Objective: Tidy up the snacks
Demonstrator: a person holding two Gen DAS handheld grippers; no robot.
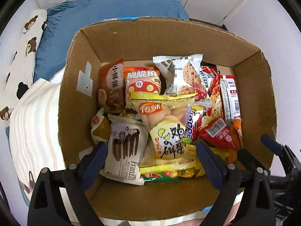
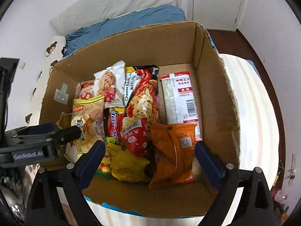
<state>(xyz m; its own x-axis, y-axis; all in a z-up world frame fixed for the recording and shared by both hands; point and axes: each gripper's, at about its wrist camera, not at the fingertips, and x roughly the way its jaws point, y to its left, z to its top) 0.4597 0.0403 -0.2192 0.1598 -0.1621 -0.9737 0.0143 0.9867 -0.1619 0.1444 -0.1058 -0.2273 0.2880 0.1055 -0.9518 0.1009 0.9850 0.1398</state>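
An open cardboard box holds several snack packets. My left gripper is open above the box's near left side, over a white Franzzi packet and a yellow egg-biscuit bag. My right gripper is open above the near right side, over an orange packet and a yellow packet. A red noodle pack and a white-red pack lie further back. The left gripper's fingers show at the left in the right wrist view.
The box sits on a striped cream cloth. A blue pillow and a bear-print pillow lie behind it. A dark wooden edge runs at the right. The right gripper's fingers show at the box's right wall.
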